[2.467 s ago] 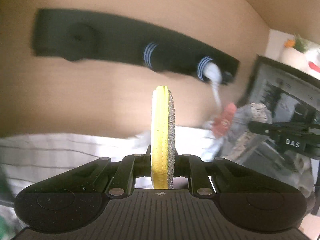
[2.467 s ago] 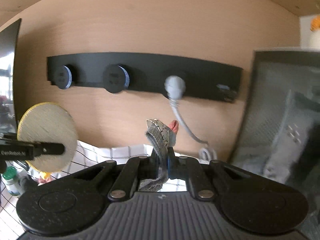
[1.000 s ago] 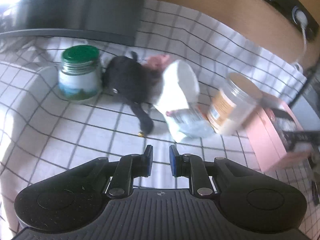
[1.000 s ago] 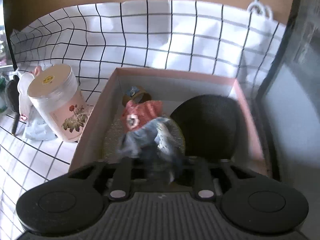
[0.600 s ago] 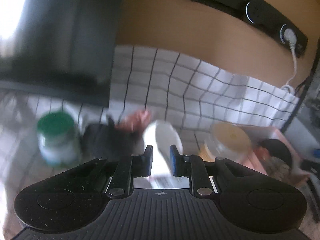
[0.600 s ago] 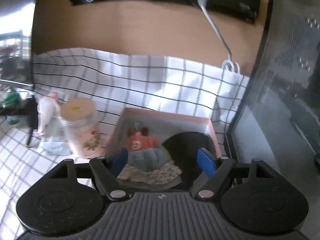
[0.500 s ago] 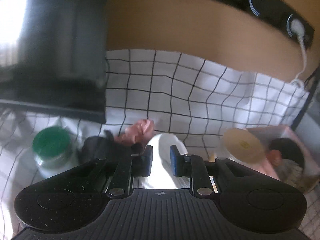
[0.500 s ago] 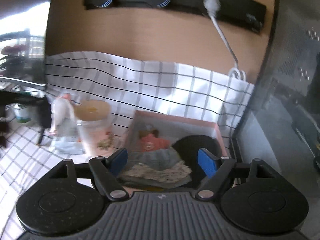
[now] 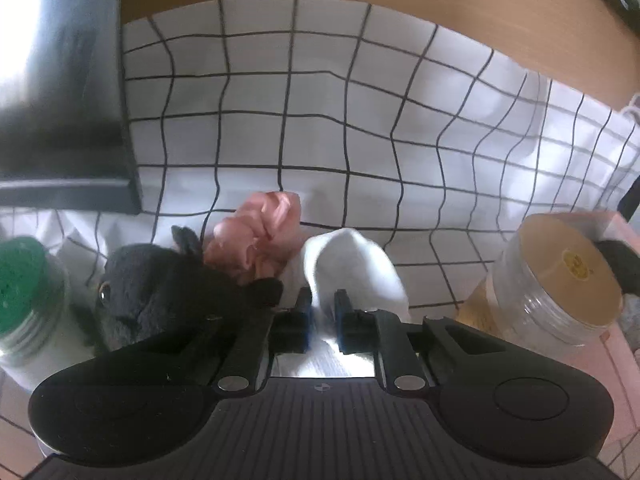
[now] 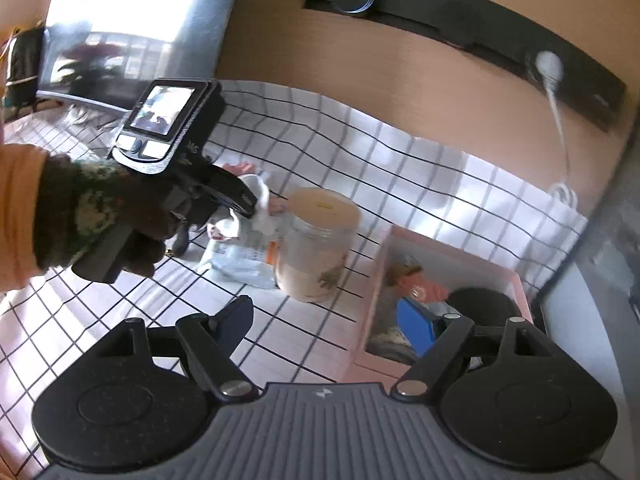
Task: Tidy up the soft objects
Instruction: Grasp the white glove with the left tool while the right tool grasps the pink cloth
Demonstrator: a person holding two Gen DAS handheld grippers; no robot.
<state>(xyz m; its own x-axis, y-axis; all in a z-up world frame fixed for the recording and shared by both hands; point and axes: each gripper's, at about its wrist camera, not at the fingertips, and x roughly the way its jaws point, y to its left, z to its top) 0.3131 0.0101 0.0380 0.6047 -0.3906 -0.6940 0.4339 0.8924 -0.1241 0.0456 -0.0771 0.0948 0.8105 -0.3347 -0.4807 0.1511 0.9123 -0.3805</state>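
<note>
The round green-lidded glass jar (image 9: 24, 292) is cut by the left edge; the pink cardboard box's (image 10: 516, 280) contents (partly behind a blue finger pad) blur together.

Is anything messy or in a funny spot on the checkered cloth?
Yes. The black plush toy, a crumpled pink soft thing and a white sock lie jumbled together on the cloth, not in the pink box. The left gripper is closing on the sock.

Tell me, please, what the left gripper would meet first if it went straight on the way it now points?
Probably the white sock: it already sits between the left gripper jaws, which have just been closing on it. Behind it lies the checked cloth.
</note>
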